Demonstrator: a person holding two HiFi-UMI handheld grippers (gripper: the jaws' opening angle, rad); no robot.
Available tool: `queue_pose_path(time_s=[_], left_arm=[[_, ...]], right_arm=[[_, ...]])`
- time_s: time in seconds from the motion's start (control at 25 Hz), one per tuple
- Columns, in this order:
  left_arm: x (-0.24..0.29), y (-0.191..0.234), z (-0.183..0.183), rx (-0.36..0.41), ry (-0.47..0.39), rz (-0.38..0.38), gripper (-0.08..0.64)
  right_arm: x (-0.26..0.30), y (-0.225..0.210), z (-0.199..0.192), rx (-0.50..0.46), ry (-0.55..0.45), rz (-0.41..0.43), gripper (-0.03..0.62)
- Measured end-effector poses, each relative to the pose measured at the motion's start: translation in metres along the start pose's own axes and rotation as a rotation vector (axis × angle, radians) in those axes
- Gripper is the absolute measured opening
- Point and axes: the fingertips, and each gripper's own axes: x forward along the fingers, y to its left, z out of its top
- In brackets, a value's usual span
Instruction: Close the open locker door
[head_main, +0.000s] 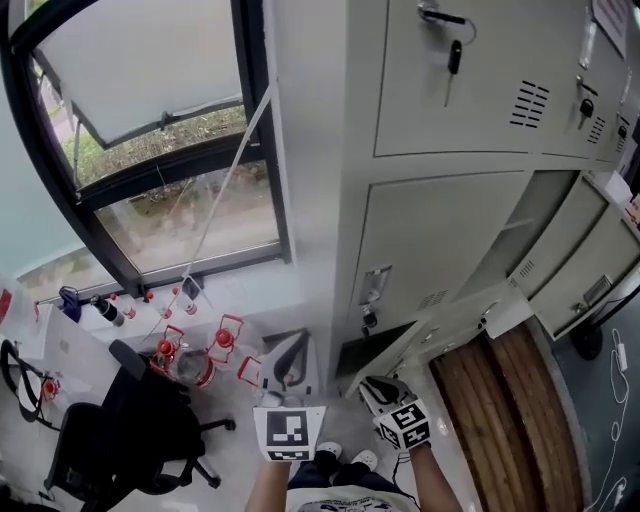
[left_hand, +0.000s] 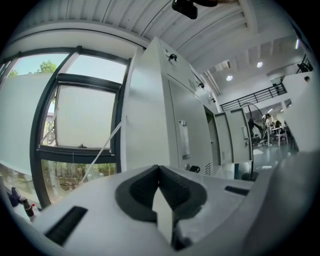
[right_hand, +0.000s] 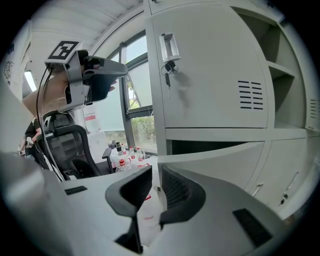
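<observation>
The open locker door (right_hand: 220, 159) hung in the bottom row, below the closed locker (right_hand: 210, 75) with a key (right_hand: 169, 70) in its lock. It stood ajar and seemed hinged on its right side: the dark gap into the compartment was widest at the left, where the free edge swung out toward the person. That free edge lay straight ahead of the right tongs (right_hand: 154, 182), near but apart, and the panel's long axis ran roughly level away to the right. The right tongs were slightly spread with nothing between them. The left tongs (left_hand: 159, 172) were pressed together at the tips, empty, and aimed at the cabinet's corner beside the window (left_hand: 85, 125), so the right hand was plainly the nearer. A push on the free edge toward the cabinet looked the likely move, and nothing stood in its way. An office chair (head_main: 130, 430) and red-capped bottles (head_main: 195, 360) sat well off to the left; further lockers (head_main: 580, 250) stood open to the right.
</observation>
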Motion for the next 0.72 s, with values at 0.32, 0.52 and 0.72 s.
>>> queue_pose_path(time_s=[0.32, 0.52, 0.72], left_arm=[[-0.011, 0.029, -0.003, 0.006, 0.006, 0.078, 0.002], [-0.015, 0.042, -0.004, -0.018, 0.019, 0.12, 0.002], [-0.017, 0.051, -0.006, 0.002, 0.021, 0.143, 0.002]], right_arm=[[0.028, 0.004, 0.008, -0.014, 0.006, 0.025, 0.072], [0.043, -0.001, 0.013, -0.014, 0.005, 0.018, 0.072], [0.057, -0.007, 0.019, -0.021, 0.012, 0.007, 0.072]])
